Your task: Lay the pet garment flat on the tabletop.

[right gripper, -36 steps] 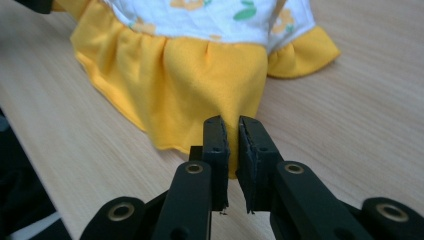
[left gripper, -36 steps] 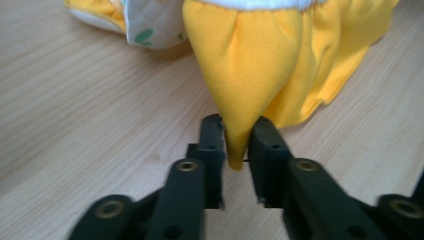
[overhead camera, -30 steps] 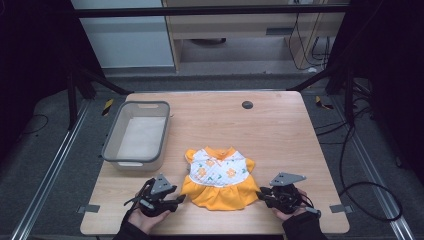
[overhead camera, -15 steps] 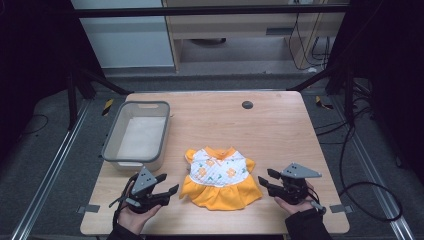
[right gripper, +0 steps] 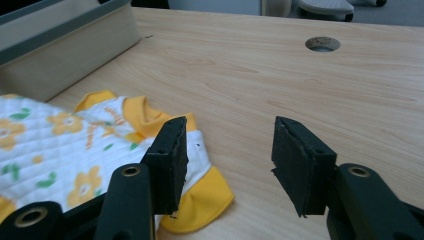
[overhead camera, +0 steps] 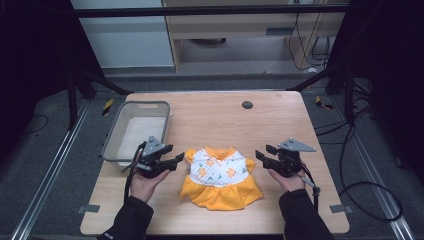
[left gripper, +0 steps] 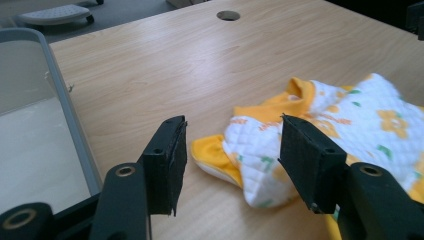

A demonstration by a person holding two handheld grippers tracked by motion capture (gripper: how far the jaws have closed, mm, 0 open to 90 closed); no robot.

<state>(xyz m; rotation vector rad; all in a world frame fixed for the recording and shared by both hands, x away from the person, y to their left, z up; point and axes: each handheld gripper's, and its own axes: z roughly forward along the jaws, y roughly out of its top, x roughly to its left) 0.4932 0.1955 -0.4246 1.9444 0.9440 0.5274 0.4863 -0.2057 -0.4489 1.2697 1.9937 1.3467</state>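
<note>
A small doll dress [overhead camera: 220, 175], white quilted top with orange flowers and an orange skirt, lies flat on the wooden table [overhead camera: 215, 115]. My left gripper [overhead camera: 172, 162] hovers just left of its left sleeve. In the left gripper view that gripper [left gripper: 232, 125] is open, its jaws just closing slightly, and the sleeve of the dress [left gripper: 360, 115] lies below and ahead, untouched. My right gripper [overhead camera: 262, 156] is by the right sleeve. In its own view the right gripper [right gripper: 230, 125] is open, jaws just opened, bare wood between them, the dress [right gripper: 60, 140] to their left.
A grey plastic bin [overhead camera: 135, 130] stands at the table's left, close behind my left hand; its rim [left gripper: 65, 115] and wall [right gripper: 65, 45] show in the gripper views. A round cable hole [overhead camera: 247, 104] sits near the far edge. Bare wood lies beyond the dress.
Both grippers have moved away from the person, from the skirt's lower corners up to the level of the sleeves. The right jaws stand wider. The dress has stayed in place.
</note>
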